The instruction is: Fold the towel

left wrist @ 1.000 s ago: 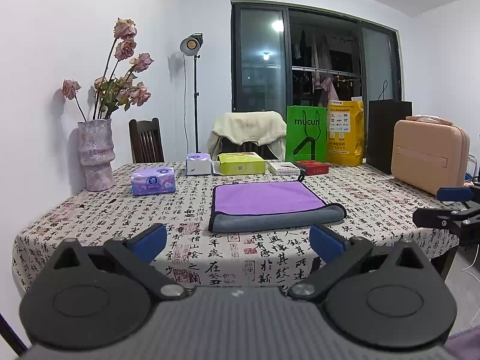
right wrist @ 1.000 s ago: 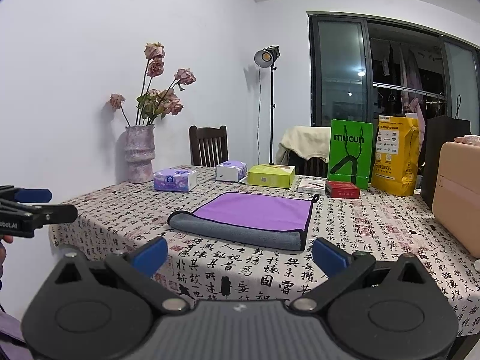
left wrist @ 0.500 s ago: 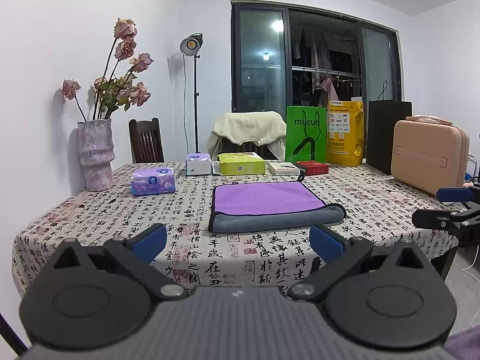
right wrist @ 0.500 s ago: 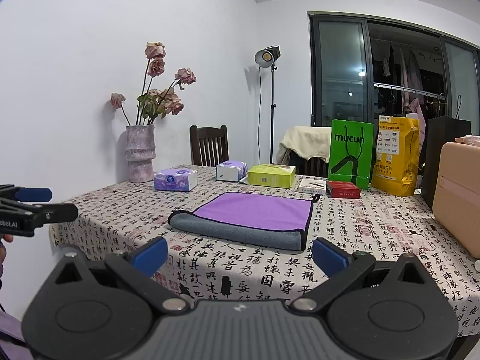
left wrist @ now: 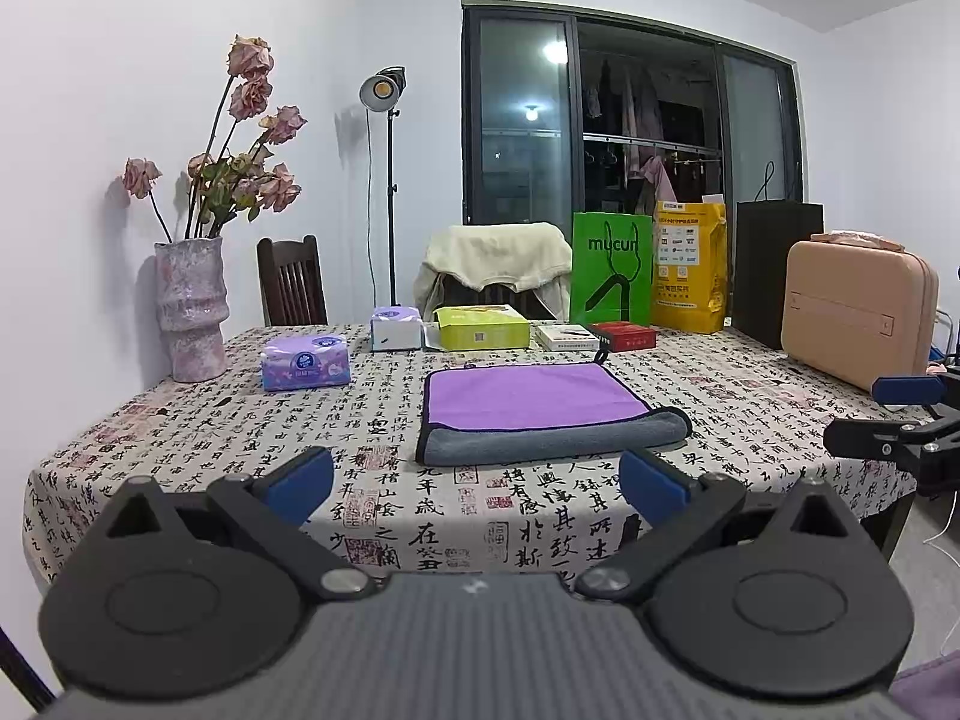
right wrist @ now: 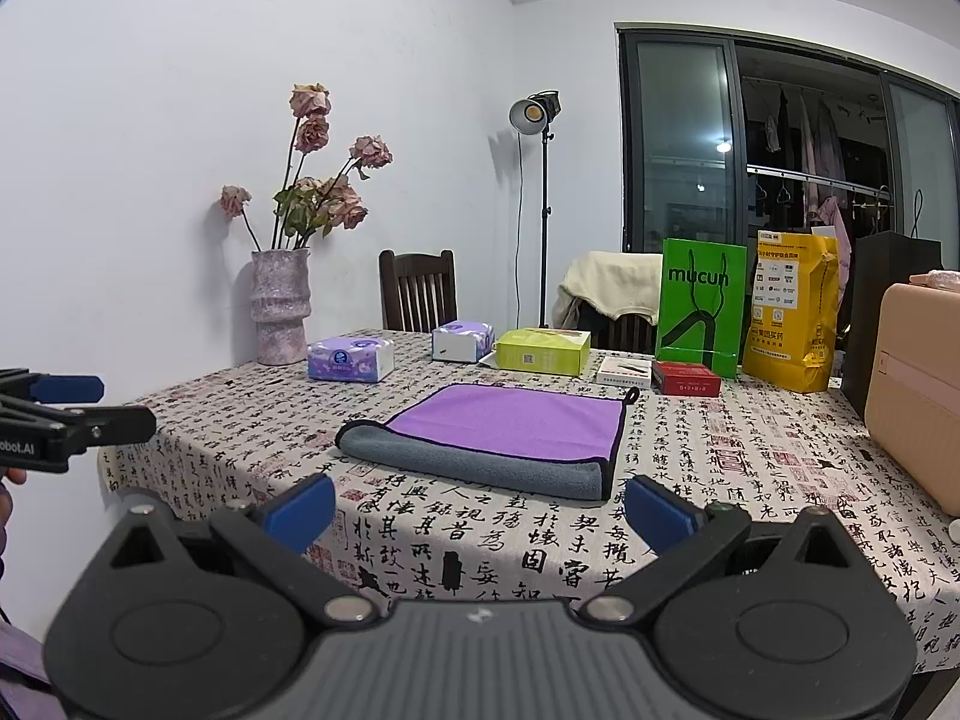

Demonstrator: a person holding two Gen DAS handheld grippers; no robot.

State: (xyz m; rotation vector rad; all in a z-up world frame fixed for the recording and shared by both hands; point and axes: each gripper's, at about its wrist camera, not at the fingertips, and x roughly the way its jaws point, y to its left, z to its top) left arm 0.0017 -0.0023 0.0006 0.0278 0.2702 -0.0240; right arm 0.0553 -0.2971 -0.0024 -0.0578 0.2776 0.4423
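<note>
Left gripper (left wrist: 477, 483) and right gripper (right wrist: 480, 510) both hang wide open with nothing in them, short of the table (left wrist: 180, 420) edge. The towel (left wrist: 540, 414) lies folded flat straight ahead of them, purple on top, grey fold nearest.

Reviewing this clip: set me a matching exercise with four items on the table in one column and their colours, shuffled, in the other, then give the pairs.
Things:
1. towel
2. case
3. mucun bag
4. vase

Colours:
A. green
B. mottled pink-grey
C. purple on top, grey underneath
D. peach

Pairs: 1-C, 2-D, 3-A, 4-B
</note>
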